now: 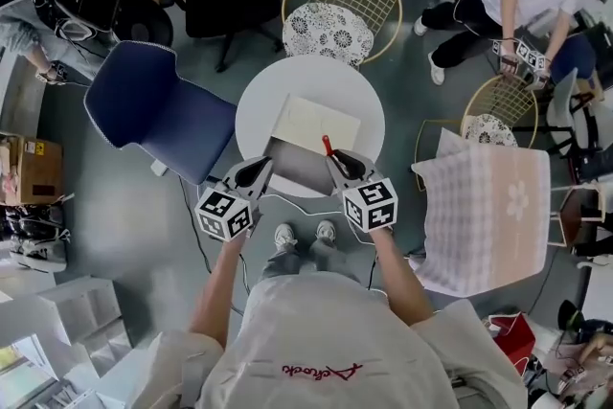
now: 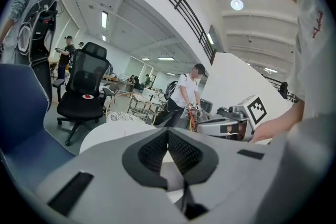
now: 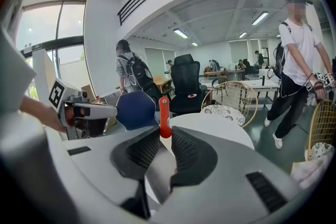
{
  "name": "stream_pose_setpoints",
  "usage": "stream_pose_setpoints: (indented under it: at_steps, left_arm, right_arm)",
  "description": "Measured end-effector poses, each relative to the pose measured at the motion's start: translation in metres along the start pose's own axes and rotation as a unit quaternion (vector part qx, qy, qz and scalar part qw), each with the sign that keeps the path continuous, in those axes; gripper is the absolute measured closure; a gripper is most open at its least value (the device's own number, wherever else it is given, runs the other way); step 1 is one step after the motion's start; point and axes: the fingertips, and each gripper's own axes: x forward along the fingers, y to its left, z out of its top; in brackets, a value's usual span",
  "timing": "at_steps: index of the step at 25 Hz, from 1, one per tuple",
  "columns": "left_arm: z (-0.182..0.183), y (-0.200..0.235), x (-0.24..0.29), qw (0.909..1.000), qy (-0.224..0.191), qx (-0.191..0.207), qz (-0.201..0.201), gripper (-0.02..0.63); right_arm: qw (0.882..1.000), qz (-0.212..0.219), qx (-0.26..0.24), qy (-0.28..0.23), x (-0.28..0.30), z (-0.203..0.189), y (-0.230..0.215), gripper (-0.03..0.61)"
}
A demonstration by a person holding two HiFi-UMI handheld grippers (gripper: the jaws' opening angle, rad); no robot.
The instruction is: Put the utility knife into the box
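Right gripper (image 3: 164,136) is clamped on the utility knife (image 3: 164,115). Its own view shows the red handle pinched at the pad tips and standing upright above them. Head view only gives a red stub (image 1: 327,146) poking out ahead of that gripper (image 1: 337,160), overlapping the near part of the box (image 1: 316,123). Can't tell from there whether it touches the box.

Left gripper (image 2: 168,134): pads meet at the tips, nothing visible clamped between them. In head view it (image 1: 257,170) sits just beside the box's near-left corner. Contact can't be read.

The box is open and lies on the round white table (image 1: 287,81). Only the head view shows it clearly.

Each gripper view catches the other gripper side-on, marker cube included. Head view also shows the blue chair (image 1: 153,105) left of the table and the wire chair (image 1: 330,24) at its far side.
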Motion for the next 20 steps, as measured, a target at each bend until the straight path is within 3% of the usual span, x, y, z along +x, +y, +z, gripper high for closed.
stream_pose_setpoints:
  at_steps: [8, 20]
  left_arm:
    - [-0.042, 0.0, 0.005, 0.998, 0.039, -0.05, 0.006, 0.603]
    - [-0.075, 0.003, 0.003, 0.9962, 0.047, -0.071, 0.019, 0.603]
  right_arm:
    - [0.998, 0.012, 0.032, 0.061, 0.009, -0.048, 0.0, 0.5]
    - [0.993, 0.029, 0.048, 0.109, 0.017, -0.1, 0.005, 0.5]
